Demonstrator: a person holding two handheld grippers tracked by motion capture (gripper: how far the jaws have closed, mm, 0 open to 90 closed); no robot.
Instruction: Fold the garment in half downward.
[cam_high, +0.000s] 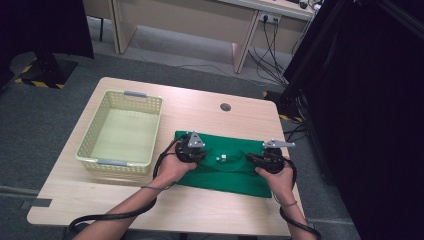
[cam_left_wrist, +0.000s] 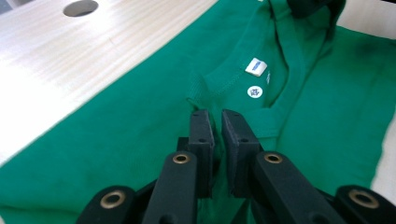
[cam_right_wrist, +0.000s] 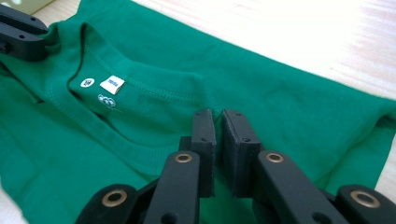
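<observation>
The green T-shirt (cam_high: 220, 167) lies folded flat on the wooden table (cam_high: 200, 105), just right of the yellow basket (cam_high: 122, 131). The left gripper (cam_left_wrist: 217, 122) is clenched on a pinch of fabric left of the collar (cam_left_wrist: 219, 86); the right gripper (cam_right_wrist: 218, 122) is clenched on fabric right of the collar. Judged from its folds, the shirt is light, soft and limp: it will sag and drape between the two holds, so grip the ribbed collar seam or shoulder seams, where the cloth is doubled. A white neck label (cam_right_wrist: 112, 84) and round sticker (cam_right_wrist: 87, 82) sit inside the collar; their print is too small to read.
</observation>
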